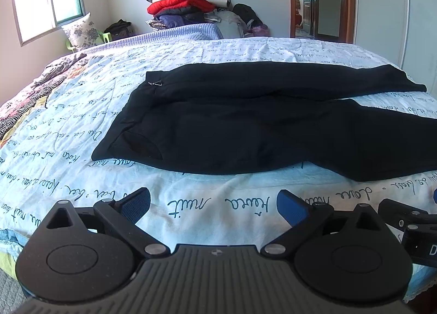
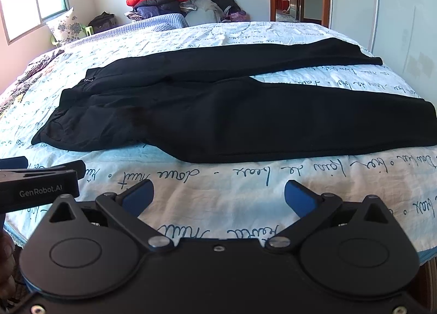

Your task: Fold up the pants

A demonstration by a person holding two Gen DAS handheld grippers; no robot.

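Black pants (image 1: 245, 123) lie spread flat on the bed, waistband to the left and the two legs running apart to the right; they also show in the right wrist view (image 2: 232, 112). My left gripper (image 1: 213, 204) is open and empty, hovering over the sheet just short of the pants' near edge. My right gripper (image 2: 218, 196) is open and empty too, in front of the near leg. The left gripper's body shows at the left edge of the right wrist view (image 2: 38, 188).
The bed has a white sheet with blue handwriting print (image 1: 218, 204). A pile of folded clothes (image 1: 188, 0) stands against the far wall. A floral pillow (image 1: 82, 31) sits by the window. A doorway (image 1: 314, 0) opens at the back right.
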